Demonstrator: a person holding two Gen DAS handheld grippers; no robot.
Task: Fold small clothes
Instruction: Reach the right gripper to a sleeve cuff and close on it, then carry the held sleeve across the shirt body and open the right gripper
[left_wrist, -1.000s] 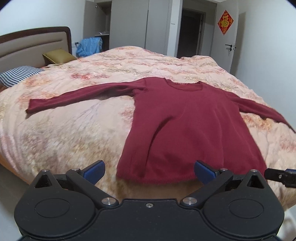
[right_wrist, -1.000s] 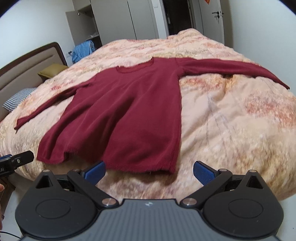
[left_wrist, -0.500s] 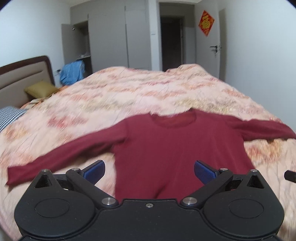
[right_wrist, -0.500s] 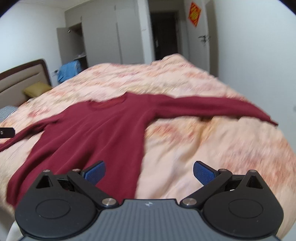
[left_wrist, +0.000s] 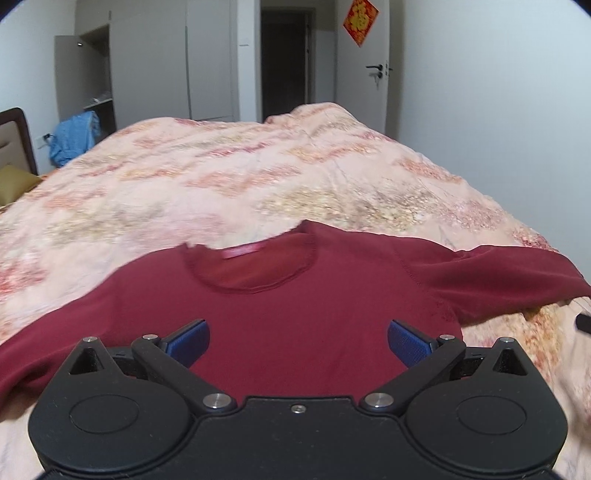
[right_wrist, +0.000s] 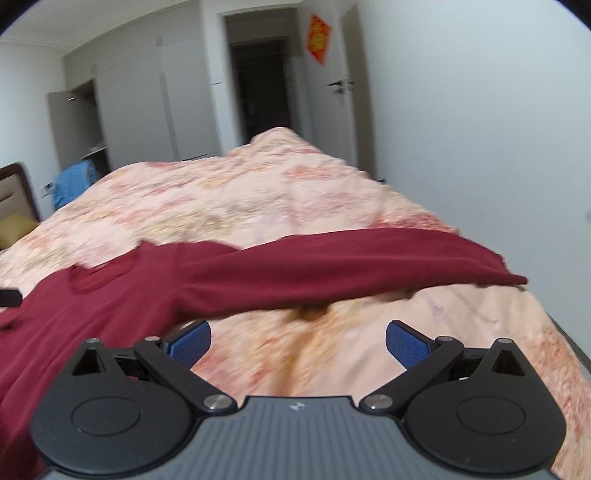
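both my tools, left tool (left_wrist: 298, 341) and right tool (right_wrist: 298, 339), are spread apart, empty, over the red sweater (left_wrist: 295, 314), which seems flat on the bed (left_wrist: 221, 177).

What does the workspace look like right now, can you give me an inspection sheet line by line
Surface: bed with floral quilt, rumpled.
Job's things: dark red long-sleeved top lying flat, neckline away from the cameras, sleeve spread sideways.
Clutter: blue garment and olive pillow near the headboard.
Grippers: left gripper open over the top; right gripper open over the quilt below the sleeve.
Cables: nothing seen.
Surroundings: wardrobe, dark doorway, red door decoration.
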